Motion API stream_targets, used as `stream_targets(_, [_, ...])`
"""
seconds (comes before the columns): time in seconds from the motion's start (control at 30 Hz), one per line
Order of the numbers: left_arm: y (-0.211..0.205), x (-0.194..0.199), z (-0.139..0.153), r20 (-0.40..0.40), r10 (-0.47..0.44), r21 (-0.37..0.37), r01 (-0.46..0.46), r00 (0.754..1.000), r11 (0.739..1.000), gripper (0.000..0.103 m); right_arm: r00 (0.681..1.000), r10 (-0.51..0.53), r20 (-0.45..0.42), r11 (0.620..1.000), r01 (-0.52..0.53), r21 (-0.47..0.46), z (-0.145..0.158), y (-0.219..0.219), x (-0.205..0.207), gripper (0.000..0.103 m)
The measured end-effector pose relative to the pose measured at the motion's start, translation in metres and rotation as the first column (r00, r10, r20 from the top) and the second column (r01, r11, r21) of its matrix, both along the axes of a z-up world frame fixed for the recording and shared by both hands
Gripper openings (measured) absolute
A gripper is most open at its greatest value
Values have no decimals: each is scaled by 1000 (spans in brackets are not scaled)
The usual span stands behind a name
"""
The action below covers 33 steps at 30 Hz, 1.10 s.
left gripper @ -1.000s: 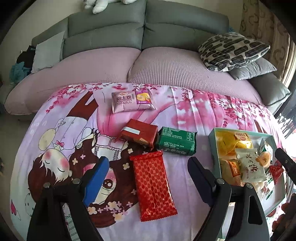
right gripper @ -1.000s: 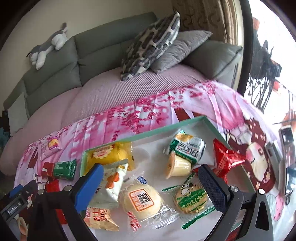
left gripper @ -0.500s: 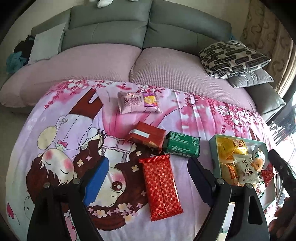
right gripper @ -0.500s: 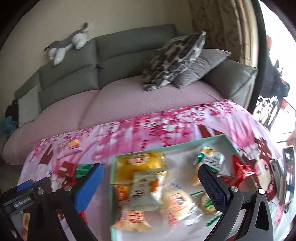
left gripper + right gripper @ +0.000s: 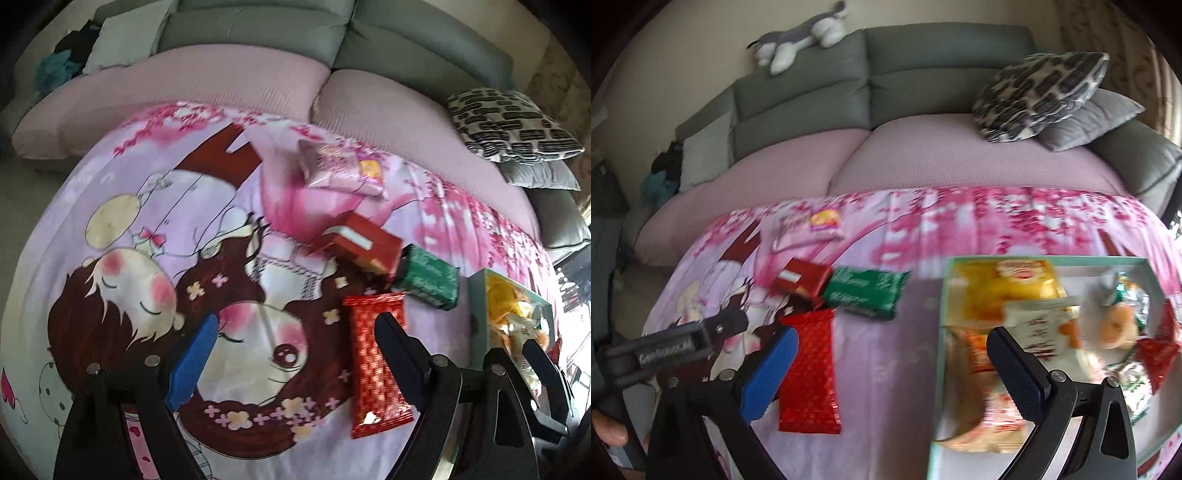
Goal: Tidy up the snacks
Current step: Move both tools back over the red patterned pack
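Four snacks lie on the pink cartoon cloth: a long red pack [image 5: 375, 369] [image 5: 810, 373], a green pack [image 5: 428, 277] [image 5: 866, 291], a dark red box [image 5: 360, 243] [image 5: 801, 282] and a pink bag [image 5: 340, 168] [image 5: 809, 223]. A mint-green tray [image 5: 940, 332] [image 5: 478, 314] at the right holds several wrapped snacks. My left gripper [image 5: 295, 354] is open and empty, above the cloth left of the red pack. My right gripper [image 5: 894, 373] is open and empty, straddling the tray's left wall and the red pack.
A grey sofa with pink seat covers [image 5: 923, 158] runs behind the cloth. Patterned and grey pillows [image 5: 1041, 92] sit at its right end. A plush toy [image 5: 801, 37] lies on the backrest. The left gripper's body [image 5: 665, 347] shows at the right view's left edge.
Both grippers have swung left. The right one has moved from over the tray to its left wall, bringing the loose snacks into view. The left one has shifted left of the red pack.
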State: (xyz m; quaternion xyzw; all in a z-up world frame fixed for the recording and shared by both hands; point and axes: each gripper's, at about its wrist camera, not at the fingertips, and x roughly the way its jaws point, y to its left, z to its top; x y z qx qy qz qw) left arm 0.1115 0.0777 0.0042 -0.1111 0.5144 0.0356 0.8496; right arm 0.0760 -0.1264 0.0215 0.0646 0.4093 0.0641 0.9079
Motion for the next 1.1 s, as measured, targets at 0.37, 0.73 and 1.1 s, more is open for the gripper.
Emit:
stream_targets(0.37, [16, 0, -26, -85, 49, -10, -50, 995, 999, 87, 991, 92, -93, 994, -98, -54, -24, 38, 7, 103])
stream_targets(0.73, [30, -1, -37, -104, 70, 4, -70, 992, 998, 87, 970, 177, -166, 977, -193, -91, -55, 76, 15, 103])
stream_targets(1.1, [31, 3, -42, -107, 75, 33, -71, 991, 997, 87, 973, 137, -183, 974, -166, -154, -72, 77, 22, 99])
